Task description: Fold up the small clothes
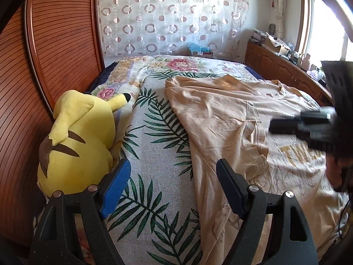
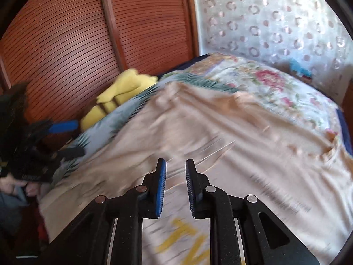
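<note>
A peach T-shirt point(image 1: 220, 114) with yellow lettering point(image 1: 300, 154) lies spread and wrinkled on the bed, one sleeve folded in over its front. My left gripper point(image 1: 173, 163) hangs open and wide over the shirt's left edge and the leaf-print cover, holding nothing. My right gripper point(image 1: 273, 128) shows blurred at the right, low over the shirt's chest. In the right wrist view the T-shirt point(image 2: 198, 121) fills the middle. There the right gripper point(image 2: 175, 161) stands with a narrow gap between its blue pads and no cloth in it. The left gripper point(image 2: 72, 139) appears at the left edge.
A yellow plush toy point(image 1: 77, 137) lies on the bed's left side against a slatted wooden wardrobe point(image 1: 55, 44). The bed cover point(image 1: 154, 154) has leaf and flower prints. A patterned curtain point(image 1: 165, 17) hangs behind. A cluttered wooden sideboard point(image 1: 275, 64) runs along the right.
</note>
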